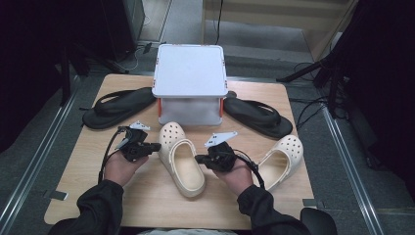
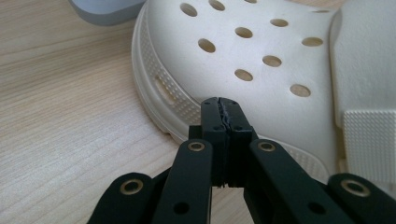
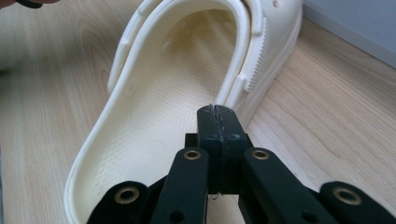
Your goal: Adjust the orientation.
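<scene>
Near the bench's [image 1: 147, 205] front edge, the left gripper [image 1: 155, 146] and right gripper [image 1: 197, 158] flanked a cream clog [image 1: 181, 159], each with jaws clenched on nothing. A second clog [image 1: 281, 159] lay toward the right edge. Farther back, a grey box [image 1: 190, 81] stood between two black sandals [image 1: 117, 107].

We see a cream clog [image 1: 181, 159] at the centre of the bench [image 1: 147, 196] — its toe dotted with round holes, its rim finely ribbed, its insole stippled. A second clog [image 1: 281, 161] at the right is the same cream with the same holes. Two flip-flops [image 1: 117, 107] [image 1: 257, 116] are plain black. The box [image 1: 190, 83] between them is pale grey with orange corners. The bench shows light wood grain. Both tongs — left [image 1: 155, 146] and right [image 1: 199, 158] — are matt black with brass-coloured rivets, each topped by a grey plate. The sleeves [image 1: 98, 208] are black.
</scene>
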`<action>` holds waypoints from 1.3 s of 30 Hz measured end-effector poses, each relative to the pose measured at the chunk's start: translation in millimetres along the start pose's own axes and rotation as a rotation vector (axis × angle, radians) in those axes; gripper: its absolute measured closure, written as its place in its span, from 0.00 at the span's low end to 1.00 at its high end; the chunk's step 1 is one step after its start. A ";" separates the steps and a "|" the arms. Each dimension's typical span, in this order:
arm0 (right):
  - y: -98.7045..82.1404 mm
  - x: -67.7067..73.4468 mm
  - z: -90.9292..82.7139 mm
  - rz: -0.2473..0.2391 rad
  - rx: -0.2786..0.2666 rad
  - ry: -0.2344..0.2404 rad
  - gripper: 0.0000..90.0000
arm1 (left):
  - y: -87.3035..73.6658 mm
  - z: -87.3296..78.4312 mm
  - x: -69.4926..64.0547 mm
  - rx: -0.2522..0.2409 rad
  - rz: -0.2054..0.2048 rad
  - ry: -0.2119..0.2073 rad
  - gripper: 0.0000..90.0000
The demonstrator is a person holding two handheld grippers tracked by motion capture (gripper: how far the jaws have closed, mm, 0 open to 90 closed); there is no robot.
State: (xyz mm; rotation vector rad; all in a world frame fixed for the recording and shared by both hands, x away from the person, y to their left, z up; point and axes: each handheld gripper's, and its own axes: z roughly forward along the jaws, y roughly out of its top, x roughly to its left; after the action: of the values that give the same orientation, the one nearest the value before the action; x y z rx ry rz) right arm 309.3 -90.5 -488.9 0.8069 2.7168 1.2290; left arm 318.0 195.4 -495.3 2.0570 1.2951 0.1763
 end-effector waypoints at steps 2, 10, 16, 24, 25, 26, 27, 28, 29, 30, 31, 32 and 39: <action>0.1 4.5 1.5 -0.008 0.000 0.000 1.00 | 2.3 0.7 1.4 -0.001 0.001 0.015 1.00; 0.0 16.5 9.4 -0.005 -0.028 0.011 1.00 | 9.9 3.6 10.0 0.003 -0.009 0.013 1.00; 0.0 21.5 12.6 0.014 -0.041 0.025 1.00 | 13.0 6.3 11.3 -0.005 -0.016 0.017 1.00; 0.0 26.1 16.3 0.012 -0.052 0.027 1.00 | 16.7 8.9 14.2 -0.012 -0.022 0.011 1.00; -0.2 27.0 16.9 0.008 -0.053 0.027 1.00 | 17.0 9.2 14.5 -0.012 -0.022 0.011 1.00; -0.1 27.3 17.1 0.008 -0.055 0.027 1.00 | 17.2 9.3 14.9 -0.011 -0.022 0.012 1.00; -0.1 27.3 17.1 0.008 -0.055 0.027 1.00 | 17.5 9.3 15.3 -0.009 -0.024 0.010 1.00; 0.0 27.3 17.4 0.014 -0.058 0.031 1.00 | 17.5 9.7 15.4 -0.014 -0.027 0.009 1.00; 0.0 27.3 17.4 0.014 -0.058 0.031 1.00 | 17.5 9.9 15.2 -0.014 -0.027 0.011 1.00; 0.0 27.4 17.6 0.024 -0.059 0.036 1.00 | 17.5 10.2 15.2 -0.015 -0.026 0.011 1.00; 0.1 27.9 17.8 0.029 -0.061 0.040 1.00 | 17.4 10.3 15.2 -0.016 -0.025 0.012 1.00; 0.1 27.9 17.8 0.029 -0.061 0.040 1.00 | 17.4 10.4 15.4 -0.017 -0.029 0.010 1.00; 0.3 25.5 16.4 0.031 -0.062 0.044 1.00 | 17.8 5.0 20.8 -0.021 -0.039 -0.005 0.80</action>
State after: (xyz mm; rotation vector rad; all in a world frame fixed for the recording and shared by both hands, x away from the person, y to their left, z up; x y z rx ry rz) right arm 291.6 -66.9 -495.8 0.8279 2.6951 1.3451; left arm 343.7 205.7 -493.1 2.0111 1.3241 0.1659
